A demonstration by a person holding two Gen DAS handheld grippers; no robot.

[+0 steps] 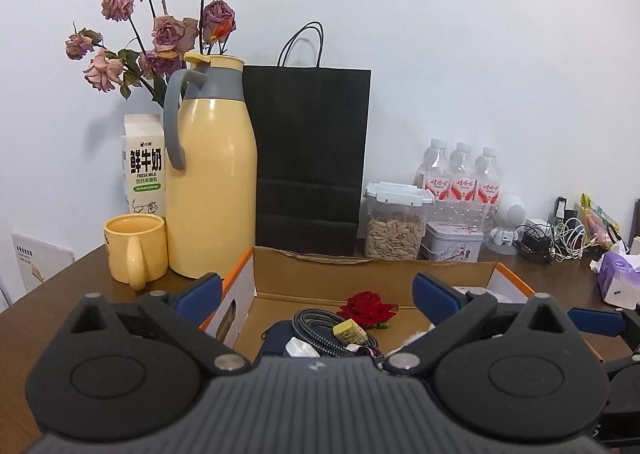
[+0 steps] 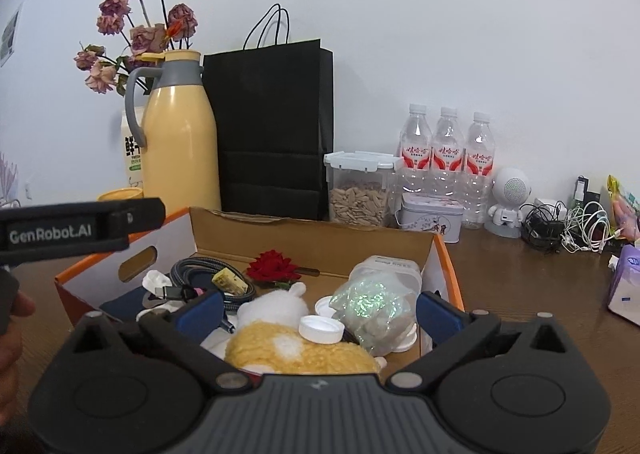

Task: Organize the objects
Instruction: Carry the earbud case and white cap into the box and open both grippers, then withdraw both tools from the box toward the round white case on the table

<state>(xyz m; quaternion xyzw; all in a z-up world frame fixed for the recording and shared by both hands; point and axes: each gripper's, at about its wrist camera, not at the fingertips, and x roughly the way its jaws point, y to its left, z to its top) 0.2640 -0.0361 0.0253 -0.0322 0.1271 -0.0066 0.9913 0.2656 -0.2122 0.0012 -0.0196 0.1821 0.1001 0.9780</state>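
Observation:
An open cardboard box [image 2: 312, 242] with orange edges stands on the brown table, right in front of both grippers. Inside lie a red rose [image 2: 272, 266], a coiled braided cable [image 2: 196, 274], a yellow and white plush toy [image 2: 296, 350], white caps [image 2: 322, 328] and a glittery clear bag [image 2: 372, 306]. My right gripper [image 2: 318, 312] hangs open over the box's near side, with nothing pressed between its blue pads. My left gripper [image 1: 318, 292] is open too, above the box [image 1: 360, 274], with the rose [image 1: 366, 306] and cable [image 1: 320, 328] beyond it.
Behind the box stand a yellow thermos [image 1: 210, 174], a yellow mug [image 1: 136, 248], a milk carton [image 1: 144, 166], dried roses [image 1: 160, 26], a black paper bag [image 1: 308, 158], a seed container [image 1: 396, 226], a tin [image 1: 452, 246] and three water bottles [image 1: 462, 174]. To the right: a small white robot speaker [image 2: 508, 202], tangled chargers [image 2: 568, 226], a tissue pack [image 1: 620, 278].

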